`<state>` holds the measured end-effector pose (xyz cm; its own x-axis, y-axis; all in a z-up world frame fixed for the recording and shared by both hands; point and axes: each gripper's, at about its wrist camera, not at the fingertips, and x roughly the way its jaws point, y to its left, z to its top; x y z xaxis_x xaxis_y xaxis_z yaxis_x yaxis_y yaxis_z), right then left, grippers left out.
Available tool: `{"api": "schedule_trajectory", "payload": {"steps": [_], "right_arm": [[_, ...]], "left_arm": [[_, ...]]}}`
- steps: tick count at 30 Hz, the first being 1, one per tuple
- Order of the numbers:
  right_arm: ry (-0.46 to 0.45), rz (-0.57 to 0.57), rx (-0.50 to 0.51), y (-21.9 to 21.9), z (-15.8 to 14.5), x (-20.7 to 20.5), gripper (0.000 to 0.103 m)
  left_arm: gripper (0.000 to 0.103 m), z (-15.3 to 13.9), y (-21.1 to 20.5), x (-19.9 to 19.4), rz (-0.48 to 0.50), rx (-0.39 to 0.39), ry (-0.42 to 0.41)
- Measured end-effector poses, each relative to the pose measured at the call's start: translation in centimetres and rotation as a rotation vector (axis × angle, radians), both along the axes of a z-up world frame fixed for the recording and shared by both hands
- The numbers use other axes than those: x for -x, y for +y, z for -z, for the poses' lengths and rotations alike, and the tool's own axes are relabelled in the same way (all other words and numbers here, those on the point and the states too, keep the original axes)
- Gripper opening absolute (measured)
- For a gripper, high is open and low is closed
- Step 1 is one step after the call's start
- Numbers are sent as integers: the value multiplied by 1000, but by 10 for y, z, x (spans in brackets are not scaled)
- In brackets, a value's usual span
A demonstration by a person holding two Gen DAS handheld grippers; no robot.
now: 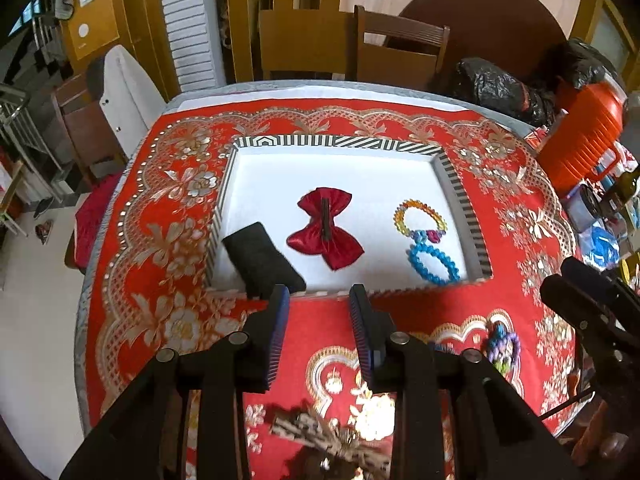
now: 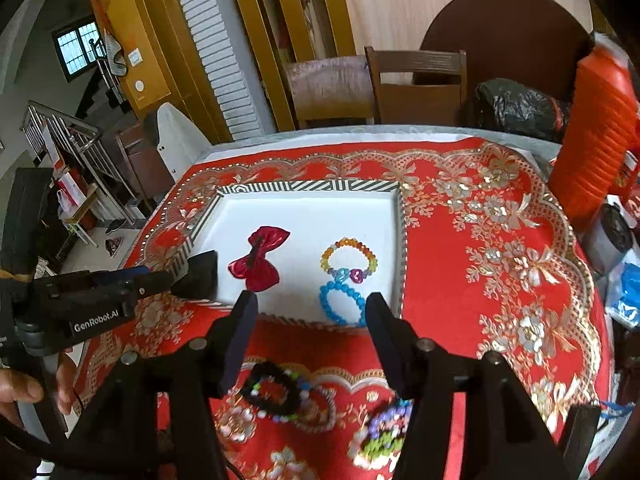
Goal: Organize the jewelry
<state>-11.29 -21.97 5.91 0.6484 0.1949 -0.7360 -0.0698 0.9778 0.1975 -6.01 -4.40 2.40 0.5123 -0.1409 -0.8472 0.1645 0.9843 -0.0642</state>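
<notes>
On the table [image 1: 420,312] sits a striped-rimmed white tray [image 1: 340,142]. In it lie a black pouch [image 1: 262,258] at the left, a red bow [image 1: 325,232] in the middle, and a yellow bracelet [image 1: 420,216] touching a blue bracelet [image 1: 434,264] at the right. The left gripper [image 1: 319,300] hangs over the tray's near rim, fingers [image 1: 280,320] apart and empty.

Behind the red tablecloth [image 1: 132,240]: two wooden chairs [image 1: 400,56], black plastic bags [image 1: 496,88], an orange ribbed jug [image 1: 584,136].

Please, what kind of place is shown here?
Probably a home dining room: wooden chairs at a table under a red floral tablecloth, with a stair railing at the side.
</notes>
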Motion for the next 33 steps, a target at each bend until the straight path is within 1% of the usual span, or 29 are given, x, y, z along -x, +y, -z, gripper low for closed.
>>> {"api": "schedule_trajectory", "payload": {"steps": [6, 16, 24, 33], "right_arm": [[-9, -5, 10, 14, -6, 30, 63], [-14, 14, 9, 30, -3, 63, 63], [-6, 11, 15, 39, -1, 75, 64], [1, 9, 16, 43, -1, 78, 65]], "left_arm": [[18, -3, 8, 27, 11, -1, -16], [18, -7, 17, 55, 29, -13, -48], [18, -6, 21, 66, 42, -15, -56], [18, -6, 23, 68, 43, -16, -54]]}}
